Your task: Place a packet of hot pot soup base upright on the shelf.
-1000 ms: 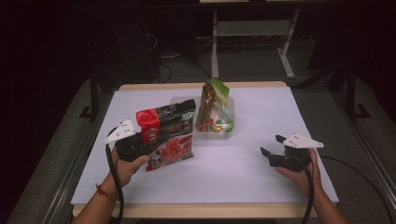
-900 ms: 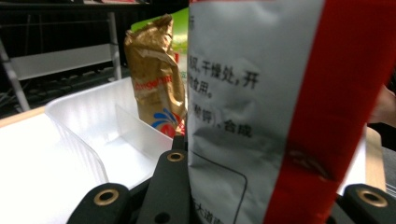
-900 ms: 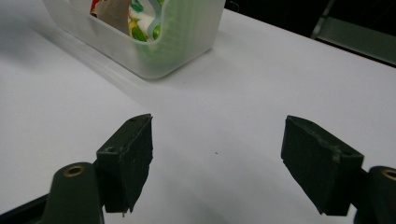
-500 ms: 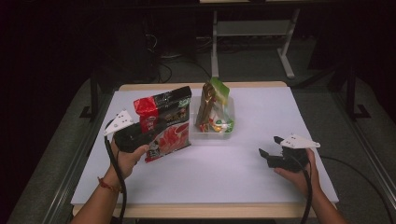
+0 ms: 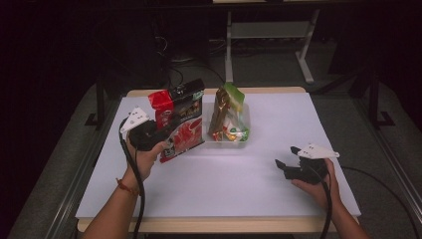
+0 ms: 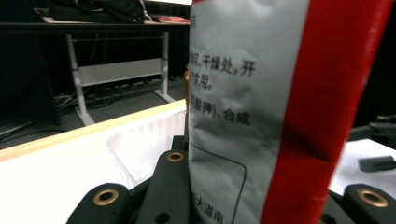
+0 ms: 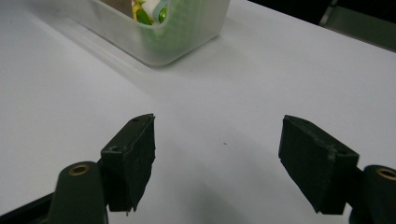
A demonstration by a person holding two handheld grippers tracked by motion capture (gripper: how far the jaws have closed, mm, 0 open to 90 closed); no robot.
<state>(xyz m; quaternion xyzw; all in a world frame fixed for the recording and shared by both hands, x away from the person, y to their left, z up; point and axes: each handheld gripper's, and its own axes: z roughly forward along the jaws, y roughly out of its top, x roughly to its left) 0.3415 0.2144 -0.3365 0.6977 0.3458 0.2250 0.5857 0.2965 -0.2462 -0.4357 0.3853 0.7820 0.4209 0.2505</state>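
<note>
Surface: white table (image 5: 278, 124) with a pale wood edge, in a dark room; a white-legged desk frame (image 5: 268, 35) stands behind.
Bin: clear plastic tub (image 5: 244, 118) near the table's far middle, holding a green-topped pouch (image 5: 225, 107) and what may be small wrapped sweets.
Change: the red and black snack packet (image 5: 181, 119) has risen and moved toward the tub since a second ago.
Left gripper (image 5: 158, 135): jaws pinching the packet, held off the table just left of the tub.
Right gripper (image 5: 288, 167): jaws spread wide, empty, low over bare table.
</note>
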